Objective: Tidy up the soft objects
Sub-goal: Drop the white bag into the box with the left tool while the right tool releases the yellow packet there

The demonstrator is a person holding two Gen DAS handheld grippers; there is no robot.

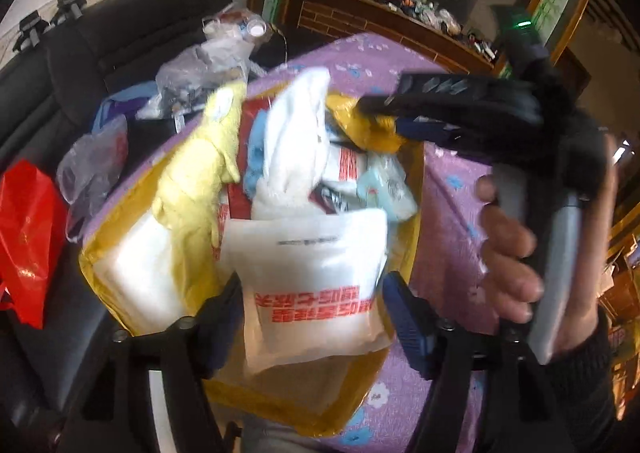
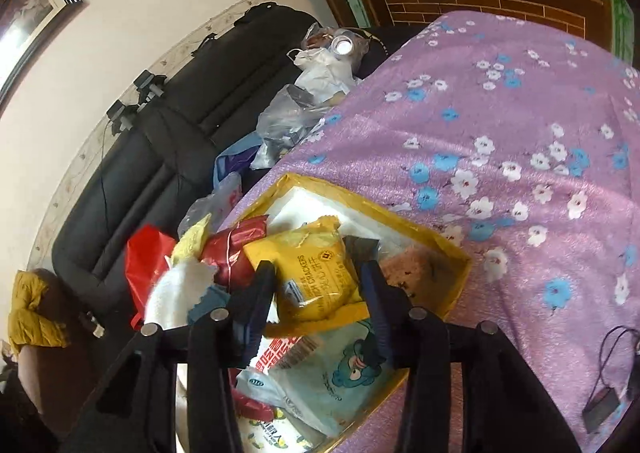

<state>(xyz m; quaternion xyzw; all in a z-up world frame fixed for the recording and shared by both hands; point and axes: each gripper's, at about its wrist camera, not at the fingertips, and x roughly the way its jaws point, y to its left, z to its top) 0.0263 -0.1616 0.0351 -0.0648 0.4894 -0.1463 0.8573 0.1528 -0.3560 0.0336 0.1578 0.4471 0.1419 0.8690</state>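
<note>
A yellow-taped foam box [image 1: 100, 273] on the purple floral bedspread holds cloths and soft packets; it also shows in the right wrist view [image 2: 460, 253]. My left gripper [image 1: 312, 293] is shut on a white packet with red print [image 1: 316, 277] above the box. A yellow cloth [image 1: 196, 181] and a white cloth [image 1: 296, 125] stick up behind it. My right gripper [image 2: 316, 273] is shut on a yellow cracker packet [image 2: 316, 273] over the box; it shows from outside in the left wrist view [image 1: 384, 109]. A pale blue packet [image 2: 340, 381] lies below.
A black sofa [image 2: 192, 101] at the left carries plastic bags [image 2: 304, 93] and a red bag [image 1: 28, 237]. The purple bedspread [image 2: 520, 133] stretches right of the box. A cluttered wooden shelf [image 1: 400, 5] stands behind. A small black tag [image 2: 600, 409] lies at the bed's right.
</note>
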